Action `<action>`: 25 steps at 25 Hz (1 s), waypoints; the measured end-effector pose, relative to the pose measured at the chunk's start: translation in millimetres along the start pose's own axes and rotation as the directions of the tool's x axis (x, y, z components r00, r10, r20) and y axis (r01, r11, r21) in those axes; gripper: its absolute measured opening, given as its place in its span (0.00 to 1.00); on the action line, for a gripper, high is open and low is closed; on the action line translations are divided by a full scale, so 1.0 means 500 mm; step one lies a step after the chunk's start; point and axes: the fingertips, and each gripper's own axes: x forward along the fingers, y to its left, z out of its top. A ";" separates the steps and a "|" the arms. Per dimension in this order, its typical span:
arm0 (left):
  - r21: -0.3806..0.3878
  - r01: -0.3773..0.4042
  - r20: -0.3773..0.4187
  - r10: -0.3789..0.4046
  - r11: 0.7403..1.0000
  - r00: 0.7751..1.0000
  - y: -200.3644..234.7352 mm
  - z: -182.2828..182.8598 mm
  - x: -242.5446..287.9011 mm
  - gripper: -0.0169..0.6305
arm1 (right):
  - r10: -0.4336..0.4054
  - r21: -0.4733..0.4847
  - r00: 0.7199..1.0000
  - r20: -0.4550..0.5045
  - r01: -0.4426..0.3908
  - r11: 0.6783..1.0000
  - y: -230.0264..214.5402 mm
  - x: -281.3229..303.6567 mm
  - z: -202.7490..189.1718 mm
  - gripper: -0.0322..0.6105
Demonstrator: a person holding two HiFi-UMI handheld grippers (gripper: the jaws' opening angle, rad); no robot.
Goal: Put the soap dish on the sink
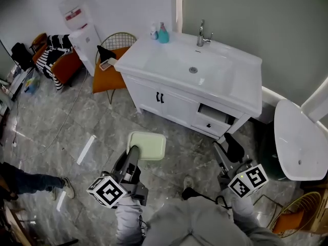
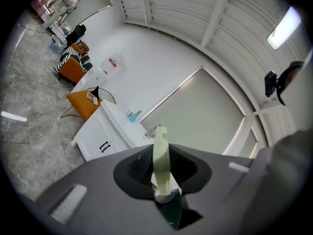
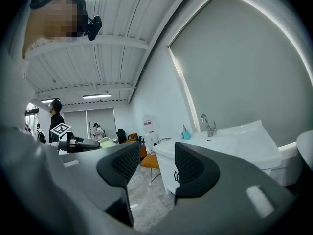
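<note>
My left gripper (image 1: 134,151) is shut on the pale green soap dish (image 1: 147,145), held flat above the floor in front of the white sink (image 1: 190,60). In the left gripper view the soap dish (image 2: 161,163) shows edge-on, clamped between the dark pads. The sink (image 2: 117,117) lies ahead of it, to the left. My right gripper (image 1: 225,150) stands open near the cabinet's lower right corner, with nothing between its jaws (image 3: 156,173). The sink (image 3: 230,138) with its tap (image 3: 208,125) shows to the right in the right gripper view.
A half-open drawer (image 1: 214,118) juts from the cabinet. Two bottles (image 1: 159,33) stand at the sink's back left, the tap (image 1: 203,35) at the back. An orange chair (image 1: 110,65) is left of the cabinet, a white toilet (image 1: 297,137) to the right. A person's leg (image 1: 31,182) is at the left.
</note>
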 end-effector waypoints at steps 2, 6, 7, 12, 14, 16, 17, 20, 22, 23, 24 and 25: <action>0.003 -0.010 0.010 0.010 1.000 1.000 0.001 0.008 0.051 0.21 | 0.015 -0.001 1.000 -0.007 -0.015 1.000 -0.041 0.036 0.007 0.36; 0.008 -0.023 0.029 0.023 1.000 0.999 -0.003 0.023 0.141 0.21 | 0.050 -0.001 0.999 -0.012 -0.050 0.999 -0.108 0.102 0.026 0.36; 0.010 -0.027 0.031 0.026 1.000 0.999 -0.005 0.026 0.162 0.21 | 0.059 0.001 0.998 -0.014 -0.059 0.998 -0.123 0.117 0.031 0.36; 0.012 -0.044 0.026 0.044 0.999 0.999 -0.005 0.034 0.250 0.21 | 0.080 0.014 0.996 -0.029 -0.080 0.997 -0.190 0.179 0.040 0.36; 0.015 -0.053 0.024 0.053 0.998 0.998 0.003 0.039 0.272 0.21 | 0.082 0.018 0.996 -0.031 -0.082 0.996 -0.208 0.197 0.039 0.36; 0.019 -0.055 0.025 0.055 0.998 0.998 0.009 0.046 0.294 0.21 | 0.082 0.021 0.996 -0.033 -0.081 0.996 -0.223 0.215 0.037 0.36; 0.021 -0.054 0.024 0.054 0.998 0.998 0.013 0.049 0.306 0.21 | 0.081 0.023 0.996 -0.034 -0.080 0.997 -0.230 0.225 0.034 0.36; 0.028 -0.053 0.016 0.052 0.998 0.999 0.031 0.063 0.341 0.21 | 0.081 0.030 0.996 -0.034 -0.080 0.996 -0.245 0.258 0.026 0.36; 0.030 -0.052 0.016 0.052 0.998 0.999 0.048 0.078 0.363 0.21 | 0.082 0.030 0.996 -0.031 -0.081 0.996 -0.250 0.287 0.024 0.36; 0.030 -0.052 0.015 0.052 0.998 0.999 0.057 0.087 0.374 0.21 | 0.080 0.029 0.996 -0.029 -0.079 0.996 -0.254 0.303 0.024 0.36; 0.029 -0.051 0.011 0.051 0.998 0.999 0.066 0.096 0.387 0.21 | 0.076 0.030 0.997 -0.027 -0.075 0.997 -0.257 0.320 0.025 0.36; 0.029 -0.050 0.006 0.050 0.998 0.999 0.076 0.106 0.401 0.21 | 0.071 0.031 0.997 -0.025 -0.070 0.997 -0.261 0.337 0.026 0.36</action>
